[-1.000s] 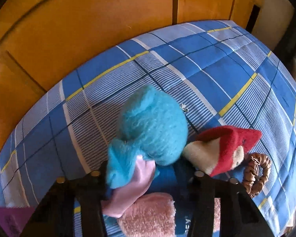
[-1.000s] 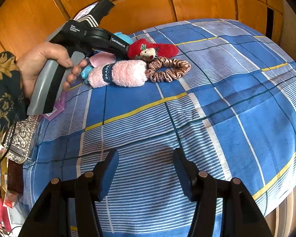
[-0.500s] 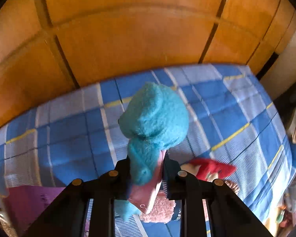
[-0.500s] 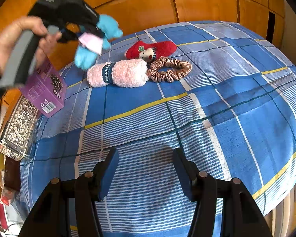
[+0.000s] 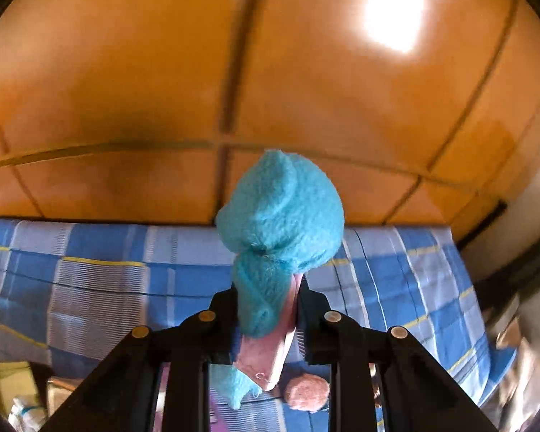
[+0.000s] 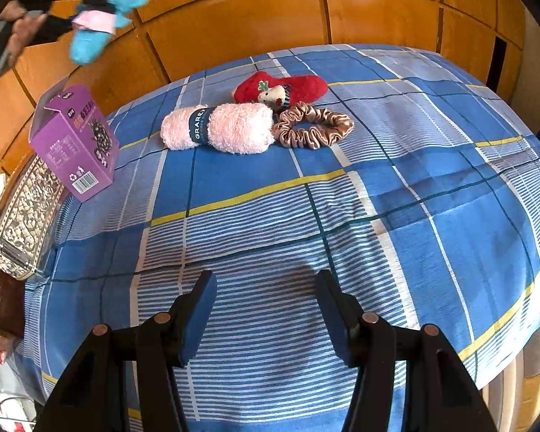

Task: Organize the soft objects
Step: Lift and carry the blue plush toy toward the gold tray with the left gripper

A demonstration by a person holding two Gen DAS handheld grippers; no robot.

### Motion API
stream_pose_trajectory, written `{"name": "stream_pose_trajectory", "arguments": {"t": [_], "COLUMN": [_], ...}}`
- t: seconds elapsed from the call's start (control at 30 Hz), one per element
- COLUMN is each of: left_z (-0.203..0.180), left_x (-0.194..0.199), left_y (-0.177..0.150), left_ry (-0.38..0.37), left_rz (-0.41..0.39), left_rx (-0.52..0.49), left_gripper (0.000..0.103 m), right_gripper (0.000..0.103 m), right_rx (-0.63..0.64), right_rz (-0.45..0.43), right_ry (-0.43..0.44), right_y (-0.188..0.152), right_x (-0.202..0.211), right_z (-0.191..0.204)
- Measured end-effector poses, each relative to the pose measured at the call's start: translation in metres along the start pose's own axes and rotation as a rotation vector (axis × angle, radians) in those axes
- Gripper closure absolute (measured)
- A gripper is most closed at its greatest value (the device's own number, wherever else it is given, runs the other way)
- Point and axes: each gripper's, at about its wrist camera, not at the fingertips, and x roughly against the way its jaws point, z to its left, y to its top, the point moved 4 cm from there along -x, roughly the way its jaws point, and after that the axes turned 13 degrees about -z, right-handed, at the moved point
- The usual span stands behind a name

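One fluffy teal plush toy (image 5: 280, 216) between left gripper (image 5: 266, 306) pads.

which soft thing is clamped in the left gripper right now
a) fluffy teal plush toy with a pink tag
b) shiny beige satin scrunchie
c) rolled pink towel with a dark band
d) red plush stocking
a: the left gripper is shut on the fluffy teal plush toy, lifted above the blue plaid bedspread.
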Motion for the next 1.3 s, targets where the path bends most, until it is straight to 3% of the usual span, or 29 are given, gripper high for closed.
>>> {"name": "stream_pose_trajectory", "arguments": {"t": [0.2, 0.37, 0.93, 1.3], "left_z": [0.079, 0.134, 0.26, 0.355], "left_x": [0.052, 0.091, 0.195, 0.225], "left_y": [0.019, 0.005, -0.119, -0.218], "left_ry": [0.055, 0.08, 0.167, 0.403], "left_rz": [-0.091, -0.125, -0.137, -0.062], "left_rx": [0.1, 0.134, 0.26, 0.376], "left_gripper": [0.079, 0.079, 0.079, 0.079], "right_gripper": [0.045, 0.043, 0.043, 0.043], "right_rx": [0.043, 0.092, 0.133, 0.142], "right_rz": [-0.002, -0.007, -0.018, 0.019], "right_ry": [-0.023, -0.048, -0.079, -0.046], "right_y": [-0.002, -0.004, -0.007, -0.004], "right_x": [-0.002, -0.003, -0.002, -0.004], "right_z": [0.004, 0.01, 0.017, 0.017]}}
